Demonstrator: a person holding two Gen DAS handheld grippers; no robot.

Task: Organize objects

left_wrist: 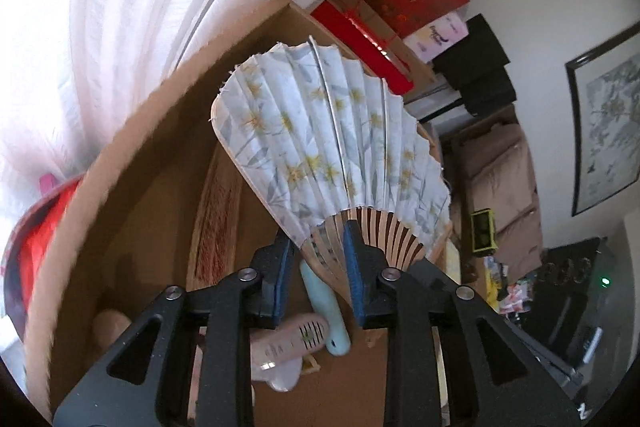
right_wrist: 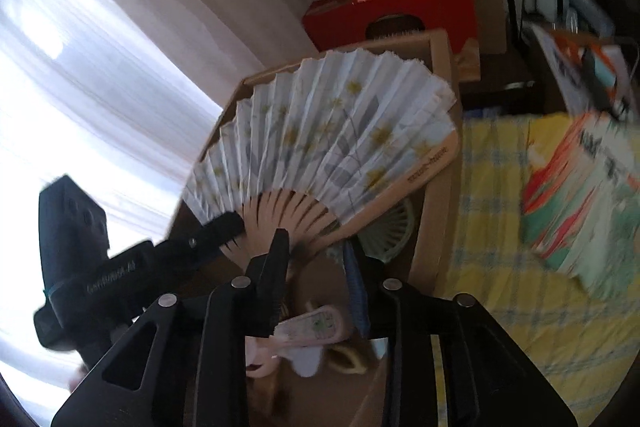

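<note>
1. Between the blue pads of the left gripper (left_wrist: 318, 251) sit the bamboo ribs of the folding fan (left_wrist: 332, 143); the jaws stand a little apart and I cannot tell whether the pads press the ribs or merely flank them.
2. Just right of it in the right wrist view, the right gripper (right_wrist: 316, 259) has its jaws parted below the fan's pivot, released, nothing clamped.
3. Spread open, the fan hangs over the cardboard box (left_wrist: 160, 163), above a mint handheld fan (left_wrist: 330, 311) and a pink device (left_wrist: 296, 337) on the box floor.
4. Risk, as I judge it: with both claws slack, the fan may drop unfolded and catch on the box rim, creasing its paper.
5. Right of the box lies a yellow checked cloth (right_wrist: 492, 195).
</note>
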